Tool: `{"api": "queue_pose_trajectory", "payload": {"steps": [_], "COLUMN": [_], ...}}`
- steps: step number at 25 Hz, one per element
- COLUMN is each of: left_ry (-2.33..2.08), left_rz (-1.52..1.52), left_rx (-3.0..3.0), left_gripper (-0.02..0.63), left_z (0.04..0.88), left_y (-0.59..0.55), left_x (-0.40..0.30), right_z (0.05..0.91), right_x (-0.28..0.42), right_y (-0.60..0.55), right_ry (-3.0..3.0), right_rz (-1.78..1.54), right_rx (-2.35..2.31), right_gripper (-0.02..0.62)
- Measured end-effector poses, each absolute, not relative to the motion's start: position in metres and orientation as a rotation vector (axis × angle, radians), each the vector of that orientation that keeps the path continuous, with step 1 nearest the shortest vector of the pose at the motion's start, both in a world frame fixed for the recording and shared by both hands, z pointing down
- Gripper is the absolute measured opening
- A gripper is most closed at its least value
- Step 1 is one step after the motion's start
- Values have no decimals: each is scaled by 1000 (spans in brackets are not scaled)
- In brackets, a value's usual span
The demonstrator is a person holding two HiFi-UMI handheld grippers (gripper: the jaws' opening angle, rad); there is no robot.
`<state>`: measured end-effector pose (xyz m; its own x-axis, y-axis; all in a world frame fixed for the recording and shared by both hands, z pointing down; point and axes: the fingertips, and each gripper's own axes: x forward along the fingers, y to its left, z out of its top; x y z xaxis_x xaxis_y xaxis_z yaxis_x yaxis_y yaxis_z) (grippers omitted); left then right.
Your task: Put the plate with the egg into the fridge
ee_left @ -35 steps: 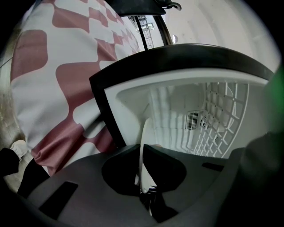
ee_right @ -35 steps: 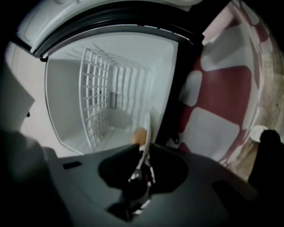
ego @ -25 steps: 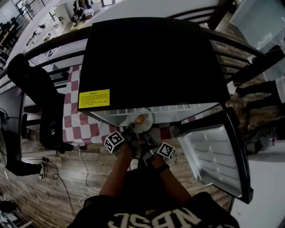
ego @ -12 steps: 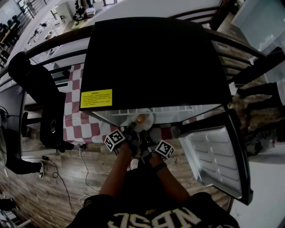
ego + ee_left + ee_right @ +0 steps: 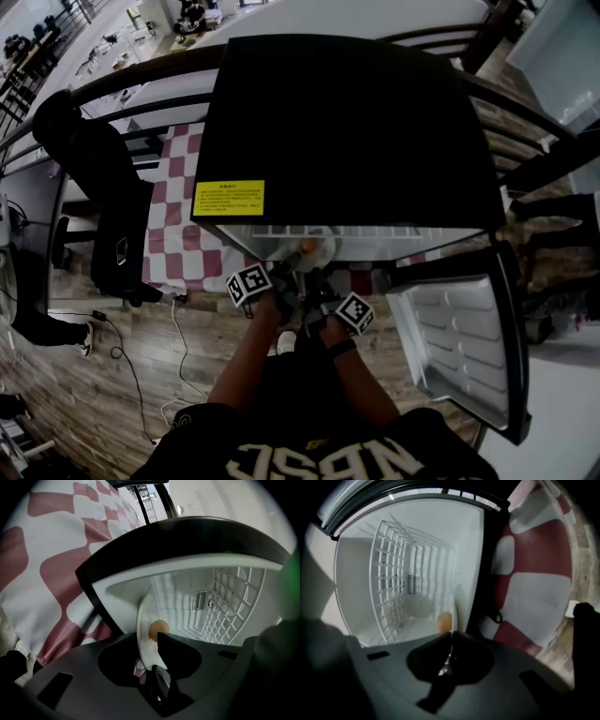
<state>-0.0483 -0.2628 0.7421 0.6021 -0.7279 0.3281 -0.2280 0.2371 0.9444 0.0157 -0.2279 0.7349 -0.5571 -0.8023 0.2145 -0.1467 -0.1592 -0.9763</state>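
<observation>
A white plate carrying a brown egg sits at the mouth of the black fridge, just inside its white interior. In the left gripper view the plate shows edge-on with the egg on it. My left gripper straddles the near rim; its jaws are opening, with a dark gap beside the plate. My right gripper is shut on the thin plate rim, the egg just beyond. Both grippers meet under the plate.
The fridge door hangs open to the right. A wire shelf lines the interior. A red-and-white checkered cloth lies left of the fridge. A person in black stands at the left, cables on the wooden floor.
The head view has shifted slightly, so the fridge sits a bit further right. The grippers and plate stay at the fridge mouth.
</observation>
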Motion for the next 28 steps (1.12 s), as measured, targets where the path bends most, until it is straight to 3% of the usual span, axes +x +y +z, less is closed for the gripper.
{"api": "queue_pose_trajectory", "payload": {"steps": [6,28], "left_ry": [-891,-832], "left_rz": [-407,-489], "left_rx": [1320,1388], "left_gripper": [149,147], "left_z": [740,709], "left_y": [-249,-212], "left_x": [-50,-67], "right_z": [736,732], "right_x": [10,0], "right_y": [-237,-307], "right_ry": [1613,1656], "right_rz": [-1746,-1684], "right_rx": [-1098,-1208], "right_gripper": [31,32]}}
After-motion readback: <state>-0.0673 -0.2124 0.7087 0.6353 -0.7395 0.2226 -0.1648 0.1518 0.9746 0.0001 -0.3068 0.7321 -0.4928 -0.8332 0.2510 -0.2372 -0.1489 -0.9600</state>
